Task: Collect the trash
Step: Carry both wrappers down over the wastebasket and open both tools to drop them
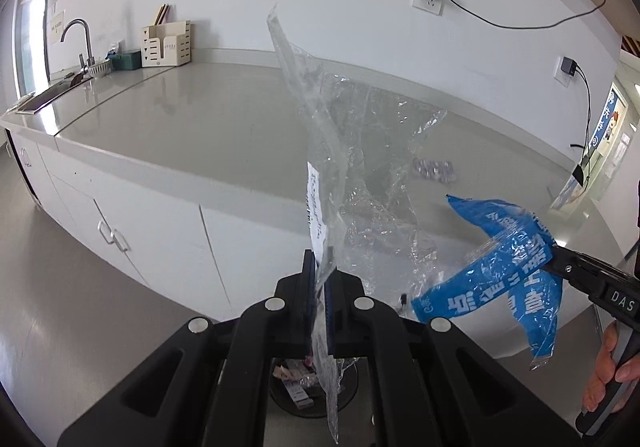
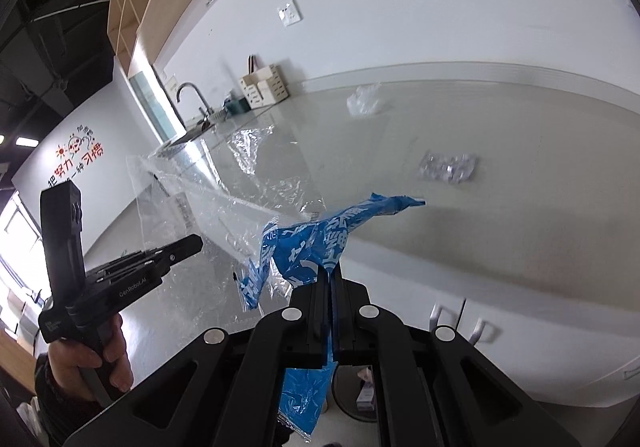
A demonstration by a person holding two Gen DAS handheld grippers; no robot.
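Jaws clenched: left gripper (image 1: 320,279) grasps clear plastic film (image 1: 360,151), right gripper (image 2: 330,279) blue wrapper (image 2: 316,239).

The trash bin (image 1: 308,387) under the left gripper (image 1: 319,287) shows only as a dark round slice between the black arms, its contents (image 1: 294,377) too cluttered to name; the clear plastic bag (image 1: 352,175) veils the small wrapper (image 1: 434,170) on the counter (image 1: 180,119), blurring it; printing on the bag's white label (image 1: 316,207) is illegible; the person's right hand (image 1: 612,371) is cut by the frame edge.
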